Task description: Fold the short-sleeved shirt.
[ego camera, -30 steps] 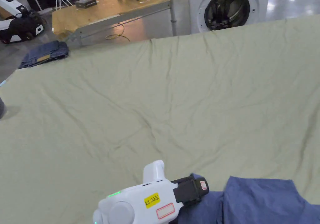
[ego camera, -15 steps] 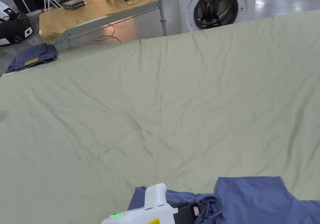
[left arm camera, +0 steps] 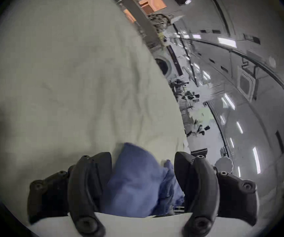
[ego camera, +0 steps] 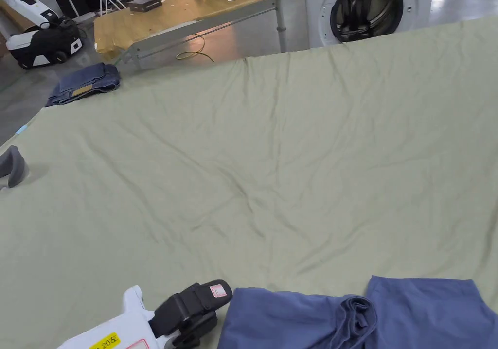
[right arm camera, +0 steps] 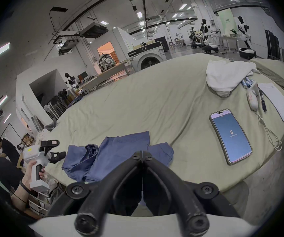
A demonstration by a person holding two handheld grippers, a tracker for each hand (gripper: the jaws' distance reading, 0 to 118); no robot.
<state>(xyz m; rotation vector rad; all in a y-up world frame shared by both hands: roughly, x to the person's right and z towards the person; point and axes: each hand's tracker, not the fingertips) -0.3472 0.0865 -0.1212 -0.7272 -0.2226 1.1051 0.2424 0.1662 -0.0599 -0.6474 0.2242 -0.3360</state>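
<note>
Head view | shirt (ego camera: pixel 360 316) at sheet's (ego camera: pixel 272 170) near edge | left hand-held gripper (ego camera: pixel 206 306) agape, empty | right hand-held gripper (right arm camera: pixel 142 155) closed, grip unclear

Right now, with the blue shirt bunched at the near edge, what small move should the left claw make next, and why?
Probably ease the left claw forward onto the rumpled sleeve of the blue shirt and close. Its jaws stand open just beside that crumpled end, and the shirt isn't flat yet.

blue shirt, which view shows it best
The right gripper view: the blue shirt shows widest there, bunched on the green sheet. The head view cuts it off at the bottom edge. The left gripper view shows a blurred patch between the open jaws.
</note>
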